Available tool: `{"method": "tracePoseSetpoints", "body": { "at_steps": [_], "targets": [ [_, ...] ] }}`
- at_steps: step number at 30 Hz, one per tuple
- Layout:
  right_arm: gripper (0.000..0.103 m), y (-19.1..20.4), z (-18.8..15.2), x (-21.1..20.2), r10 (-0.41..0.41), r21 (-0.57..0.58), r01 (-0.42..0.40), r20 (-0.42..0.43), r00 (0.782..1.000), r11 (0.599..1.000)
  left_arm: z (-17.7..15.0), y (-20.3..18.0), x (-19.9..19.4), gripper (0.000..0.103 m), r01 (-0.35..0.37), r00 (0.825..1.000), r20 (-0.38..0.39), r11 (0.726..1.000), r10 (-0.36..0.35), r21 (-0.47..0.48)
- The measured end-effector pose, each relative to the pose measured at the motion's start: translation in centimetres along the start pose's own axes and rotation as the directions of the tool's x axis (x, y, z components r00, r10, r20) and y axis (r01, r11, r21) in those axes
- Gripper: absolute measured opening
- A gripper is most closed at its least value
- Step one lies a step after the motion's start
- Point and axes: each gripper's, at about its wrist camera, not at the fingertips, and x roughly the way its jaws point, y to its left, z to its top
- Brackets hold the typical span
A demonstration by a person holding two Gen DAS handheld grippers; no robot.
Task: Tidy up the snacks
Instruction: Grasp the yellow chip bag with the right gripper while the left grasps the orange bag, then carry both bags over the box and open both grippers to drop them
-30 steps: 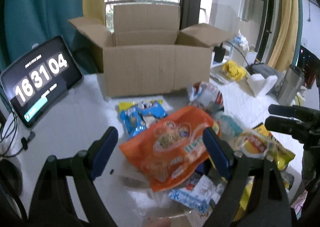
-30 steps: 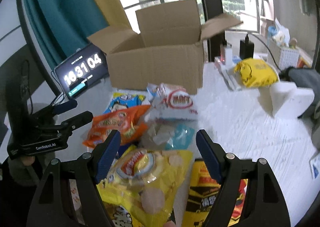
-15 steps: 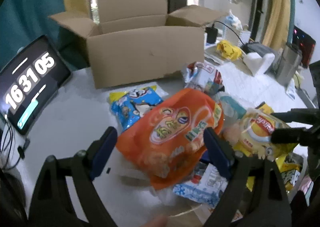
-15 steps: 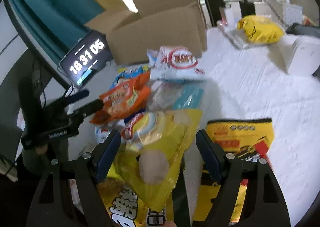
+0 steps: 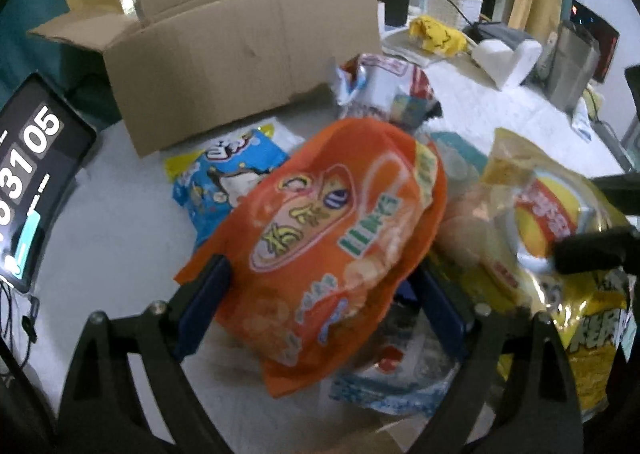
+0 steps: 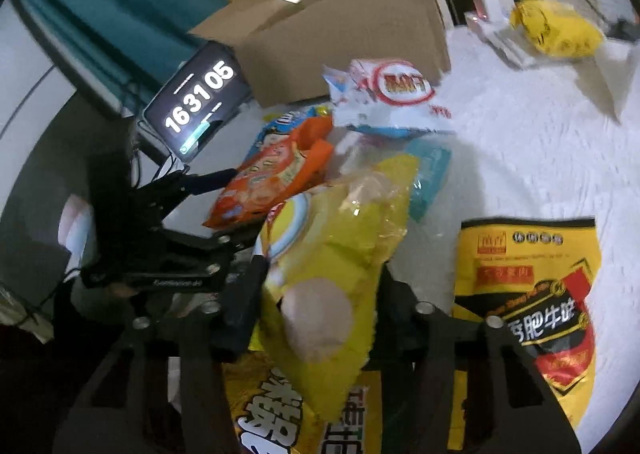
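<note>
A pile of snack bags lies on the white table in front of an open cardboard box (image 5: 240, 54). My left gripper (image 5: 322, 310) stands open, its blue pads on either side of the orange snack bag (image 5: 332, 238), which lies on other packets. My right gripper (image 6: 316, 302) is closing its jaws on the yellow chip bag (image 6: 340, 254), and the pads meet the bag's sides. One black finger of the right gripper shows over that yellow chip bag (image 5: 532, 214) in the left wrist view. The left gripper (image 6: 208, 210) straddles the orange bag (image 6: 272, 178) in the right wrist view.
A blue snack bag (image 5: 224, 178) and a white-and-red bag (image 6: 392, 94) lie near the box. A yellow-and-black bag (image 6: 528, 294) lies to the right. A tablet clock (image 5: 32, 174) stands at the left. A white block (image 5: 504, 58) and a metal flask (image 5: 572, 62) sit at the back right.
Both grippers sank toward the pile. The left one now has the orange bag between its open jaws. The right jaws narrowed from wide open onto the yellow chip bag.
</note>
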Motion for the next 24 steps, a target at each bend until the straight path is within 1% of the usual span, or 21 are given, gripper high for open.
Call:
{"method": "tracePoseSetpoints", "body": {
  "at_steps": [1, 3, 4, 6, 8, 10, 11, 12, 17, 20, 24],
  "targets": [
    [0.049, 0.2, 0.0, -0.2, -0.004, -0.014, 0.004, 0.004, 1.0, 1.0, 0.0, 0.1, 0.0, 0.091, 0.001, 1.0, 0.0, 1.0, -0.001, 0.0],
    [0.048, 0.4, 0.0, -0.6, -0.011, -0.036, 0.012, 0.011, 1.0, 0.999, 0.1, 0.3, 0.1, 0.078, 0.003, 1.0, -0.001, 1.0, -0.003, 0.007],
    [0.048, 0.5, 0.0, -0.9, -0.018, -0.045, 0.018, 0.019, 1.0, 0.999, 0.0, 0.1, 0.1, 0.075, -0.003, 1.0, 0.002, 1.0, 0.003, 0.017],
    [0.047, 0.4, 0.0, -1.7, -0.021, -0.047, 0.023, 0.037, 0.999, 0.999, 0.1, -0.2, 0.1, 0.064, -0.011, 1.0, 0.008, 0.999, 0.01, 0.035],
    [0.047, 0.1, 0.2, -2.8, -0.028, -0.045, 0.031, 0.065, 0.998, 0.999, 0.2, -0.1, 0.0, 0.06, -0.014, 1.0, 0.011, 0.999, 0.013, 0.037],
    [0.047, -0.2, 0.4, -3.6, -0.035, -0.042, 0.039, 0.086, 0.996, 0.998, 0.2, 0.0, -0.2, 0.055, -0.001, 1.0, 0.02, 1.0, 0.0, 0.029],
    [0.047, -0.2, 0.6, -3.9, -0.043, -0.042, 0.048, 0.096, 0.994, 0.998, 0.2, 0.1, -0.4, 0.045, 0.006, 1.0, 0.026, 1.0, -0.006, 0.025],
    [0.047, -0.4, 0.7, -4.2, -0.052, -0.039, 0.057, 0.108, 0.993, 0.998, 0.2, 0.1, -0.7, 0.041, 0.011, 0.999, 0.032, 1.0, -0.011, 0.022],
    [0.047, -0.9, 1.7, -6.0, -0.078, -0.034, 0.084, 0.16, 0.984, 0.996, 0.2, 0.6, -2.3, 0.036, 0.028, 0.997, 0.069, 1.0, -0.027, -0.011],
    [0.047, -1.0, 2.4, -6.7, -0.09, -0.04, 0.099, 0.184, 0.979, 0.994, 0.6, 1.0, -3.2, 0.024, 0.043, 0.994, 0.098, 0.998, -0.039, -0.039],
    [0.047, -0.7, 3.3, -7.1, -0.098, -0.051, 0.111, 0.212, 0.972, 0.993, 1.1, 1.7, -4.8, 0.023, 0.045, 0.988, 0.149, 0.997, -0.035, -0.064]
  ]
}}
